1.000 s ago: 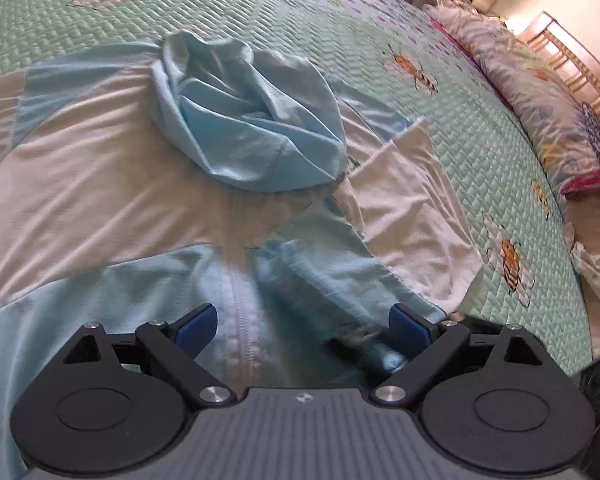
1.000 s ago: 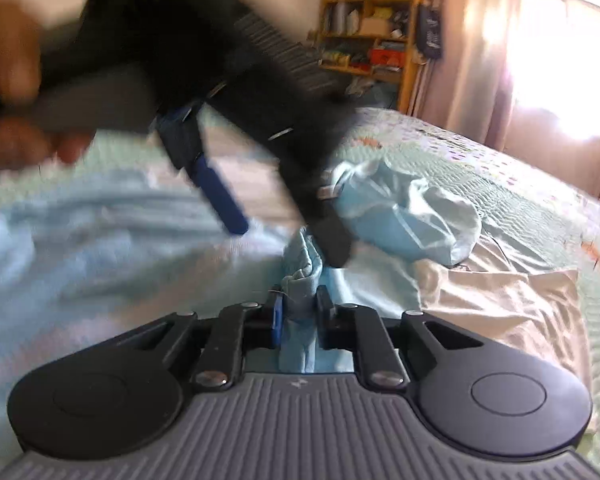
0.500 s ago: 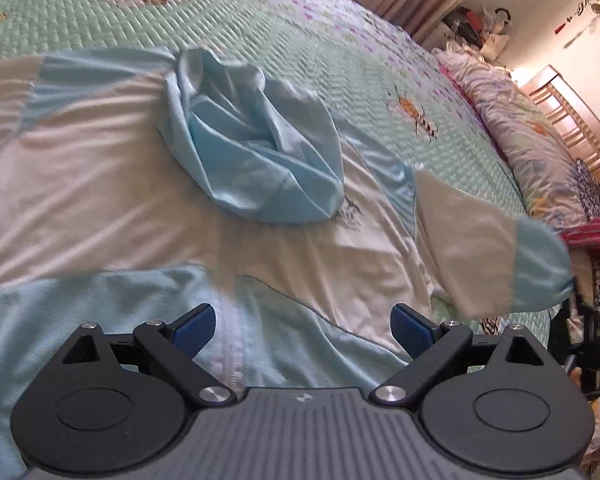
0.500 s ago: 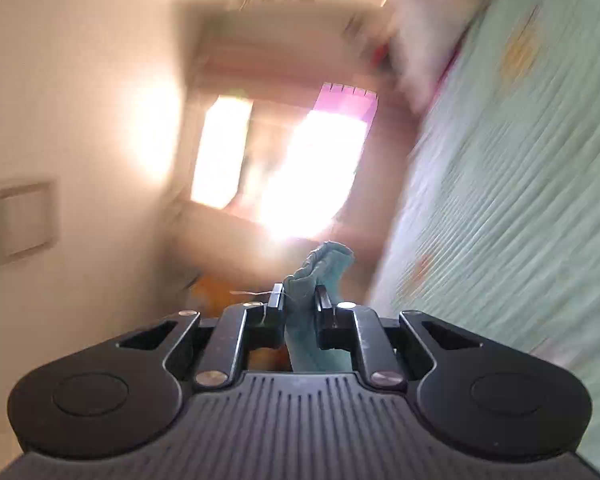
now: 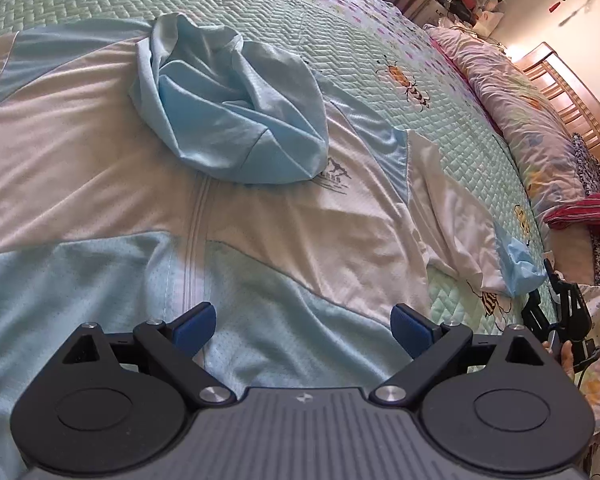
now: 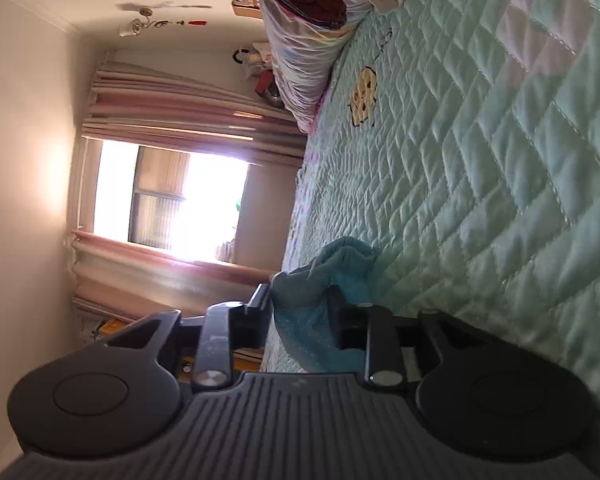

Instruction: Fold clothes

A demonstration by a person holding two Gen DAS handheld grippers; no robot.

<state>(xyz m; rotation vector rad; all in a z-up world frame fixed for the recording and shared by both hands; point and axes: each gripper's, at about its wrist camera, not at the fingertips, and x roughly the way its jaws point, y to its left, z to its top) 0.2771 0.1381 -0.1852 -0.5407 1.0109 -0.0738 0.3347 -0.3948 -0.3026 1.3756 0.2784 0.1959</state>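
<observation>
Bedspread point(image 5: 380, 40): mint green, quilted, with bee motifs, covering the whole bed. Jacket point(image 5: 260, 220), white with pale blue panels, lies spread front-up on it, zip closed, hood point(image 5: 236, 120) bunched over the chest. One sleeve point(image 5: 460, 220) extends toward the bed's edge, its blue cuff point(image 5: 520, 264) at the right gripper point(image 5: 556, 304). Left gripper point(image 5: 302, 320) hovers over the lower hem, jaws wide apart, nothing between them. In the right wrist view the right gripper point(image 6: 300, 304) is rolled sideways, jaws opening, cuff point(image 6: 320, 280) between them, pads apparently no longer pressing. Pillows point(image 5: 520, 112) line the wooden headboard point(image 5: 560, 80). Pink curtains point(image 6: 180, 120) frame a bright window point(image 6: 172, 204); walls are cream.
</observation>
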